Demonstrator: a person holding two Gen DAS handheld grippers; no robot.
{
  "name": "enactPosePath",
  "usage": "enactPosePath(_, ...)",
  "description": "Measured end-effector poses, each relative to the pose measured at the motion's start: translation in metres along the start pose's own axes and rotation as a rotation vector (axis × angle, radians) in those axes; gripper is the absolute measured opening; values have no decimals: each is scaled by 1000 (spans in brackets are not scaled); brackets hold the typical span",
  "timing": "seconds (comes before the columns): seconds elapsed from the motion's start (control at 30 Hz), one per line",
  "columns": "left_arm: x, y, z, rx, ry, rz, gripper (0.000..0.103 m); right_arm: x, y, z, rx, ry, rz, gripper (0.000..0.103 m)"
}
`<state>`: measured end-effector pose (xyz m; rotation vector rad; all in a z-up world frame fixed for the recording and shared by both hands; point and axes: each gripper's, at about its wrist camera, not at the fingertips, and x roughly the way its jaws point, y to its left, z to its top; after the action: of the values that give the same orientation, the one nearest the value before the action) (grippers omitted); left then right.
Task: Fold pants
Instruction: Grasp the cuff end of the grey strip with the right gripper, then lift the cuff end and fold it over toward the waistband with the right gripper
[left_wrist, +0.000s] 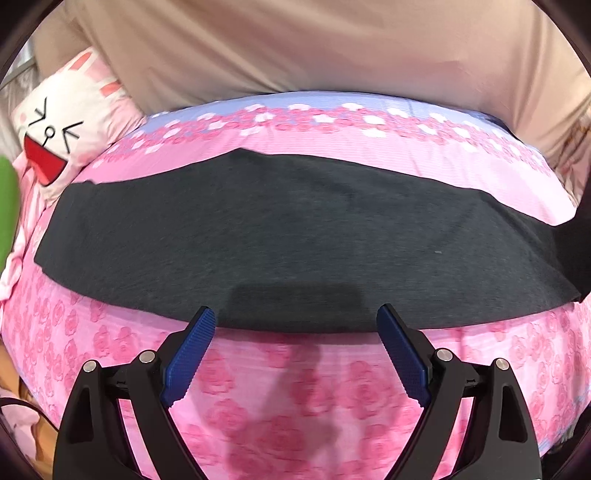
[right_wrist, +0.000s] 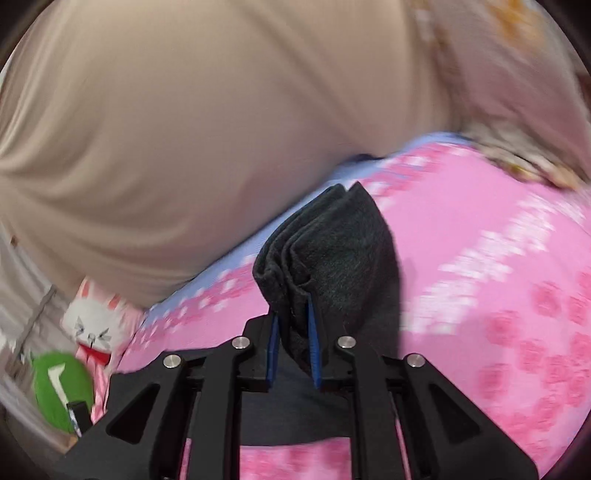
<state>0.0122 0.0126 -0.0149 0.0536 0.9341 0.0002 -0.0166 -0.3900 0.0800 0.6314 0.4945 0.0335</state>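
Left wrist view, left to right. A green cushion (left_wrist: 8, 206) showed at the far left edge; beside it lay a white rabbit pillow (left_wrist: 62, 129) with a red open mouth. The pants (left_wrist: 295, 240), dark grey, lay flat as a wide band across the pink rose-print bed (left_wrist: 295, 387), running from left to right. Beige cloth (left_wrist: 295, 48) filled the far side beyond the bed. The left gripper (left_wrist: 295, 317) hung at the near edge of the pants, its blue fingers (left_wrist: 190, 354) spread wide apart with nothing between them; the tips sat right at the hem, contact not clear.

Right wrist view, blurred by motion. The green cushion (right_wrist: 61, 387) and rabbit pillow (right_wrist: 94, 326) sat low at the left. The right gripper (right_wrist: 293, 317) had its fingers (right_wrist: 314, 343) clamped on a bunched, layered fold of the pants (right_wrist: 332, 251), which stood up from the fingers above the bed (right_wrist: 480, 258). Beige cloth (right_wrist: 184, 147) filled the upper left.
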Motion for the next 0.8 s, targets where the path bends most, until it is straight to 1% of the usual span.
enactPosePath(0.1, 0, 26, -4, -32, -6, 10, 87, 41, 75, -4, -125, 73, 74, 13)
enactPosePath(0.2, 0, 56, -8, -69, -10, 22, 87, 80, 122, -18, -209, 140, 107, 13)
enactPosePath(0.27, -1, 75, -12, -96, -10, 28, 87, 116, 150, -38, -266, 210, 113, 13)
enactPosePath(0.3, -2, 85, -13, -109, -11, 33, 87, 130, 159, -50, -287, 243, 117, 16)
enactPosePath(0.37, -2, 104, -18, -135, -11, 50, 87, 166, 172, -88, -332, 351, 135, 29)
enactPosePath(0.4, -3, 111, -20, -147, -9, 55, 87, 176, 179, -104, -351, 405, 134, 43)
enactPosePath(0.43, -3, 118, -21, -159, -7, 56, 87, 180, 183, -123, -381, 451, 123, 45)
enactPosePath(0.47, -4, 128, -23, -174, -6, 58, 87, 174, 185, -131, -408, 456, 119, 45)
enactPosePath(0.5, -4, 133, -24, -184, -8, 62, 87, 160, 181, -133, -434, 431, 111, 45)
enactPosePath(0.53, -5, 138, -24, -197, -11, 67, 87, 144, 172, -131, -434, 404, 104, 47)
enactPosePath(0.57, -6, 145, -26, -213, -15, 68, 87, 127, 156, -120, -417, 368, 89, 50)
enactPosePath(0.6, -7, 149, -26, -225, -16, 66, 87, 108, 138, -108, -385, 326, 65, 60)
enactPosePath(0.63, -6, 154, -25, -245, -18, 58, 87, 90, 120, -97, -334, 271, 23, 69)
enactPosePath(0.67, -5, 156, -24, -261, -22, 50, 87, 75, 101, -87, -289, 227, -29, 72)
enactPosePath(0.7, -4, 157, -23, -272, -25, 44, 87, 61, 71, -77, -234, 195, -105, 75)
enactPosePath(0.77, -2, 154, -19, -291, -30, 33, 87, 48, 28, -73, -145, 186, -189, 75)
enactPosePath(0.8, -2, 150, -17, -293, -33, 27, 87, 42, 7, -73, -93, 188, -214, 76)
